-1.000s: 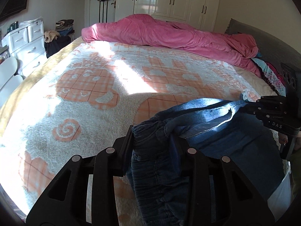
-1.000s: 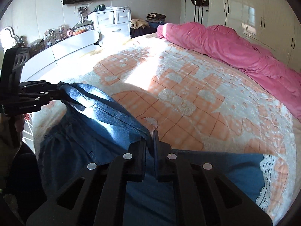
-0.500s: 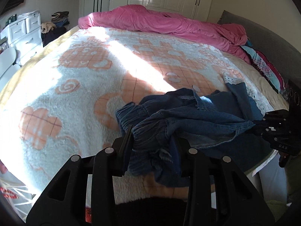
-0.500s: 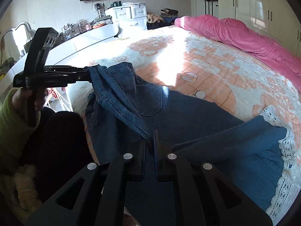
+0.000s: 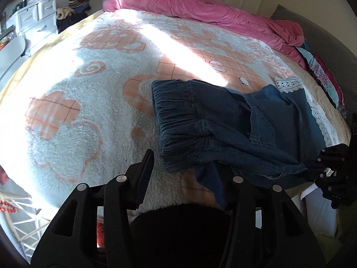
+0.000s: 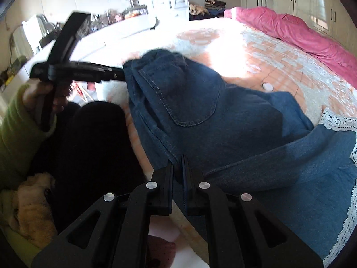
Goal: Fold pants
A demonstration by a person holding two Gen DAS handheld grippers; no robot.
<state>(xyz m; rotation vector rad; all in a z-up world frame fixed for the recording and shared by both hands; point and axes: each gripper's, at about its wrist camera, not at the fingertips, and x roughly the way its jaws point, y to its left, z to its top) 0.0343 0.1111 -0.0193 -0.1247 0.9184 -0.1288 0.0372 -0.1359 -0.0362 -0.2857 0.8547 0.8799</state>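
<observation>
Our left tongs (image 5: 185,172) have just been spreading, denim slack between them; the right tongs (image 6: 177,174) pinch the pants (image 6: 223,120). We flatten the waistband on the bed (image 5: 89,102) before releasing.

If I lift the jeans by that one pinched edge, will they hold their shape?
Probably not. The jeans drape in soft folds over the bed, so they look floppy. Only the right gripper pinches an edge; the rest would likely sag. The gathered waistband may bunch.

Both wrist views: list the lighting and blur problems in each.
Left wrist view: a sun band burns out the blanket, the jeans sit in shadow, and fisheye bends the edges. Right wrist view: glare whitens the blanket beyond the jeans, and the left gripper is motion-blurred.
</observation>
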